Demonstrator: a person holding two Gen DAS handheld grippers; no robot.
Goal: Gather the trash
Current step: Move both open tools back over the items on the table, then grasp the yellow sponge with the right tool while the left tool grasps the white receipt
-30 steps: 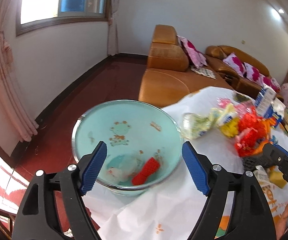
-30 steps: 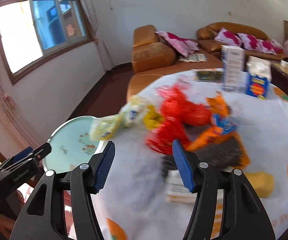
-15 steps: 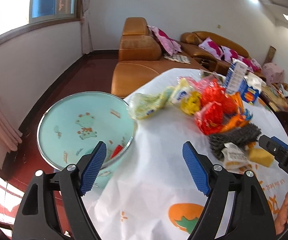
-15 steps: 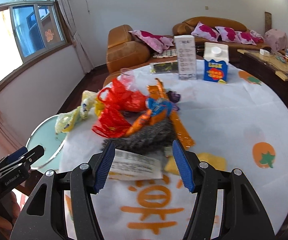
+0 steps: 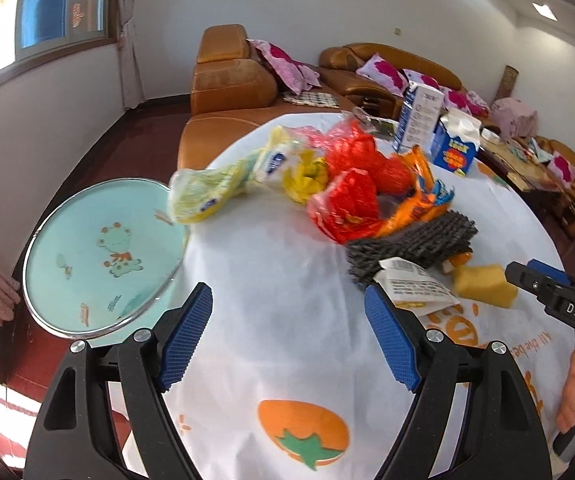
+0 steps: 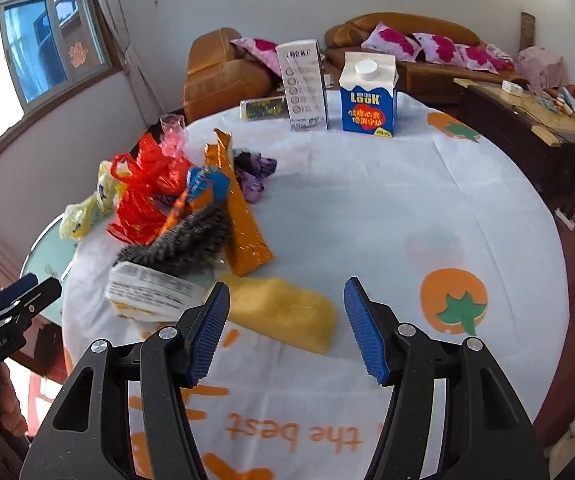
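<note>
A heap of trash lies on the round table point(image 5: 279, 280): red plastic bags point(image 5: 351, 196), yellow-green wrappers point(image 5: 203, 192), an orange wrapper point(image 6: 243, 220), a dark mesh pad point(image 5: 411, 244), a white printed packet point(image 6: 155, 292) and a yellow sponge point(image 6: 287, 312). A light-green basin point(image 5: 99, 256) stands past the table's left edge. My left gripper point(image 5: 287, 334) hangs open over bare cloth, short of the heap. My right gripper point(image 6: 285, 330) is open too, with the sponge just beyond and between its pads, not touched.
Two cartons, a blue one point(image 6: 367, 96) and a grey-white one point(image 6: 303, 86), stand at the far side of the table. Brown sofas point(image 5: 227, 84) with pink cushions line the wall. A dark low table point(image 6: 527, 136) is at the right.
Both grippers swung right, away from the basin and over the table. The basin slid to the left of the left wrist view; the sponge came up close in the right wrist view.
</note>
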